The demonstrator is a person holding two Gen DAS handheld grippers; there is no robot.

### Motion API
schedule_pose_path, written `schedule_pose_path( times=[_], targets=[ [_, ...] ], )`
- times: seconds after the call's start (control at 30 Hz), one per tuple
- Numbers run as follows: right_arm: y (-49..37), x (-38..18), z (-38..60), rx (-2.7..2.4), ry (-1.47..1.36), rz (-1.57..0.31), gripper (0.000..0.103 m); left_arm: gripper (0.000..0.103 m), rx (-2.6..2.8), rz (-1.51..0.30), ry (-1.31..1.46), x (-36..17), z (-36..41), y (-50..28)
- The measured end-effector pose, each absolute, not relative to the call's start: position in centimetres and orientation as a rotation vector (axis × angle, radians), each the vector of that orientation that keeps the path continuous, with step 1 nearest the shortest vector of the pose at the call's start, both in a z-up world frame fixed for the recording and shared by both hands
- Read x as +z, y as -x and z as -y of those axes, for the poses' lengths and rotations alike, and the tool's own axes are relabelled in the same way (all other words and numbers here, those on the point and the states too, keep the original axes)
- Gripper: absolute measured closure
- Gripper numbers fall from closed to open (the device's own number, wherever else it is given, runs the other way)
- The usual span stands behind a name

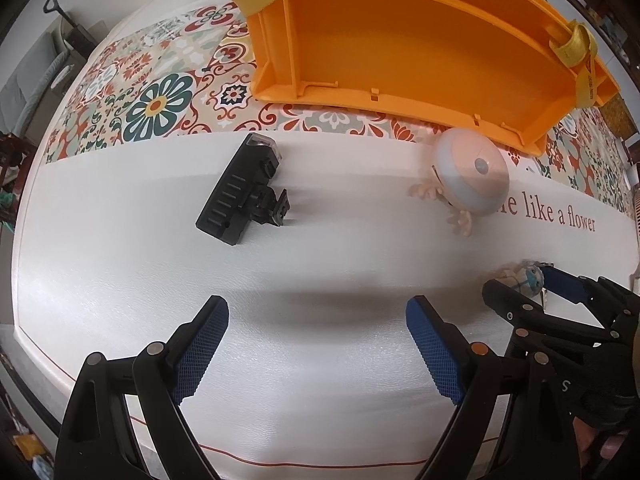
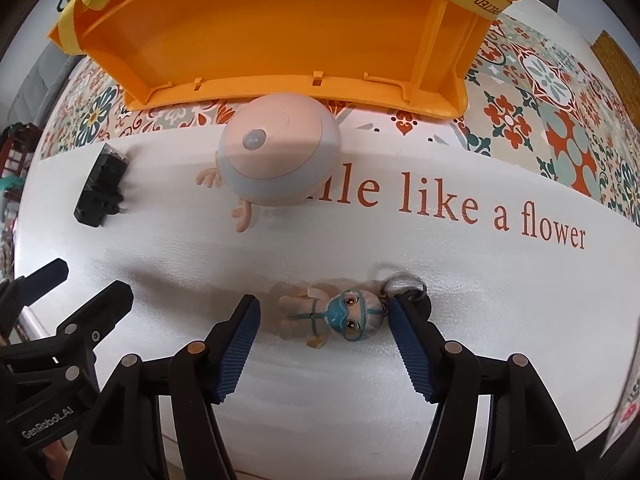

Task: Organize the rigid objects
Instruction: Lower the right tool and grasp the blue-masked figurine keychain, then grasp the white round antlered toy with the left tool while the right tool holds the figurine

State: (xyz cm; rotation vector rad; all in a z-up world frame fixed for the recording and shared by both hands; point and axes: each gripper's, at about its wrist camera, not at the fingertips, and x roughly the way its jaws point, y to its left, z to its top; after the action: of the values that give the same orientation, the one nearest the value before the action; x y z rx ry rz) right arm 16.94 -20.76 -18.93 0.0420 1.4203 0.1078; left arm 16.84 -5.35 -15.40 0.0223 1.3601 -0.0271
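A small doll keychain in a blue mask [image 2: 340, 316] lies on the white mat between the open fingers of my right gripper [image 2: 322, 312]; it also shows in the left wrist view [image 1: 528, 276]. A round pink sensor light with antlers [image 2: 276, 156] [image 1: 470, 176] lies just before the orange bin [image 2: 280, 40] [image 1: 420, 48]. A black clip light [image 1: 244, 192] [image 2: 100, 188] lies to the left. My left gripper [image 1: 316, 316] is open and empty above bare mat.
The table wears a white mat printed "like a flower" [image 2: 492, 212] and a floral tile pattern [image 1: 156, 100] at the back. The bin has yellow straps [image 1: 576, 48]. The table's near edge runs close below my grippers.
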Motion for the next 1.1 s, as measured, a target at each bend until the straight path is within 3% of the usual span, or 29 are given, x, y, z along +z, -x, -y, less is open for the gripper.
schedule_pose_path(
  times=[0.27,1.1],
  targets=[
    [-16.2,-20.0,20.7,0.104,-0.018,-1.411,0.047,0.012,-0.029,-1.364,-0.039,-15.5,5.7,-16.8],
    [-15.5,-15.2,26.2,0.01,-0.173,-1.297,0.048,0.012,-0.209,-1.252,-0.095,-14.1,10.0,-18.5]
  ],
)
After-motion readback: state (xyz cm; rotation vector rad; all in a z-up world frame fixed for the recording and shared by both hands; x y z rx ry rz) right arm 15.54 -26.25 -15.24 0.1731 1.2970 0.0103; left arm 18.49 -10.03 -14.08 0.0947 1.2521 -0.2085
